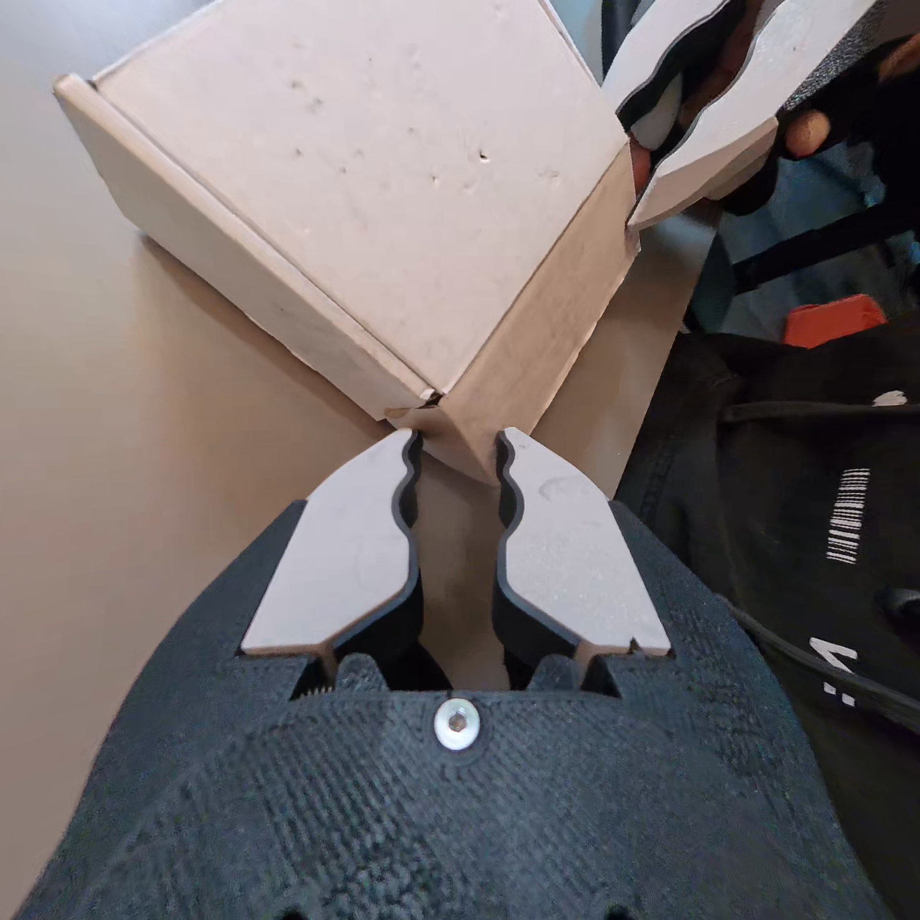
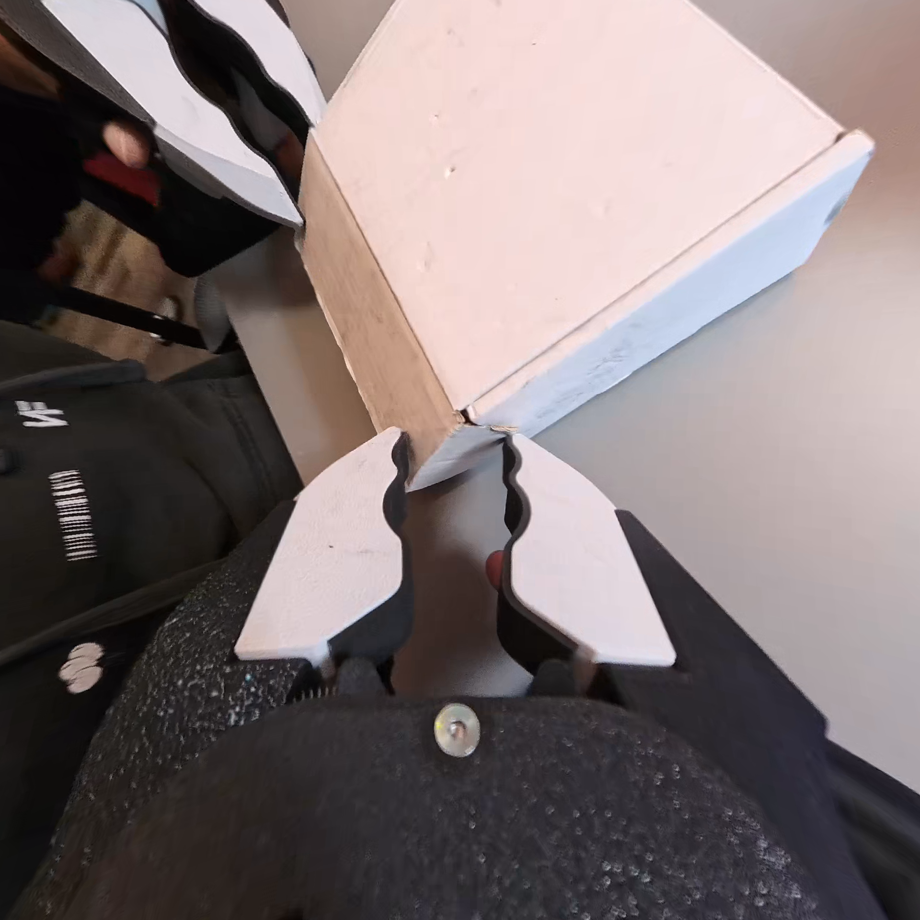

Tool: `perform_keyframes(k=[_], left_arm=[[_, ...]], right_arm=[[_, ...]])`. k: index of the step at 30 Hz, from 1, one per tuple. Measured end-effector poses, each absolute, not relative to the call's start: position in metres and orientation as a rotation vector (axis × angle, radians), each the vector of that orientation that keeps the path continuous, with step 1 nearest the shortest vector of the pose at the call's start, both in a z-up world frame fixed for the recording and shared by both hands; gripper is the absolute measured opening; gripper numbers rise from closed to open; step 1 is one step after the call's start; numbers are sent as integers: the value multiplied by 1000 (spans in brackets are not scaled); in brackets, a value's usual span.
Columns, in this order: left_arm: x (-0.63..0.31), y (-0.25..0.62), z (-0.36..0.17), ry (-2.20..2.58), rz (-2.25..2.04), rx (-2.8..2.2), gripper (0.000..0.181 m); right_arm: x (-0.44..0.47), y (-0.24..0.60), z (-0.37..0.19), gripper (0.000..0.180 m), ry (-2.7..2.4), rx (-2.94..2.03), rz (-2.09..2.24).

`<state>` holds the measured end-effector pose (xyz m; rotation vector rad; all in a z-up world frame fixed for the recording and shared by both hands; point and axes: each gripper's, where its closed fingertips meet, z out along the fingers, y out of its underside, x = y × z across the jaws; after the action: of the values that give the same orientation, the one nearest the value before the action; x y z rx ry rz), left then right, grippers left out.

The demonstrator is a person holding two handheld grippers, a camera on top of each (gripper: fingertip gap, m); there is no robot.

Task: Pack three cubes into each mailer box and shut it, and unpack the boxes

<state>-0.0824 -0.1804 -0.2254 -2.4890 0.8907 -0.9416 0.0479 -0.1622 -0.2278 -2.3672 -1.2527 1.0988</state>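
A closed white mailer box (image 1: 378, 179) lies on the pale table (image 1: 99, 448), and it also shows in the right wrist view (image 2: 547, 209). My left gripper (image 1: 459, 438) has its fingertips around one near corner of the box, pads against the cardboard. My right gripper (image 2: 455, 440) grips the other near corner the same way. Each gripper shows in the other's view: the right gripper (image 1: 628, 167) at the top right, the left gripper (image 2: 308, 172) at the top left. No cubes are in view.
The table edge (image 1: 647, 398) runs just beside the box's near side. Beyond it is a person in dark clothing (image 1: 796, 498) with white print, and a red-orange object (image 1: 836, 318) lower down. Gloved hands (image 1: 846, 124) hold the grippers. Table surface (image 2: 747, 498) stretches to the right. Some 15 cm of space lies between my two pairs of fingers.
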Motion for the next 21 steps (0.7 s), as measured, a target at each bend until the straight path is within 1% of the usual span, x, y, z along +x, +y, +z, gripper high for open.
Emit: perform_keyframes(k=[1, 4, 5, 8, 10, 11, 12, 15, 17, 21], left_arm=[[-83, -179, -225, 862, -974, -2488, 28], [-87, -173, -224, 774, -1041, -2456, 27], [-89, -172, -225, 785, -1010, -2432, 34], [-89, -173, -220, 902, -911, -2262, 54], [-91, -173, -220, 1024, -753, -2144, 67], [-92, -172, -223, 1075, -668, -2097, 71], [-93, -171, -225, 1118, -606, -2066, 73], [-91, -170, -236, 1205, -483, -2043, 71], [-90, -170, -241, 1245, -418, -2044, 56], [-87, -171, -242, 1248, -408, -2083, 51]], right_arm=[[48, -162, -227, 35, -1225, -2388, 1161], [49, -160, -224, 32, -1175, -2382, 1265], [48, -160, -222, 32, -1201, -2324, 1272], [52, -161, -221, 48, -1381, -2081, 1073], [53, -166, -224, 60, -1475, -1966, 923], [53, -167, -227, 65, -1494, -1929, 848], [52, -166, -229, 65, -1503, -1893, 768], [46, -164, -230, 60, -1531, -1789, 582], [46, -161, -232, 53, -1545, -1762, 473], [46, -163, -234, 50, -1573, -1815, 473]])
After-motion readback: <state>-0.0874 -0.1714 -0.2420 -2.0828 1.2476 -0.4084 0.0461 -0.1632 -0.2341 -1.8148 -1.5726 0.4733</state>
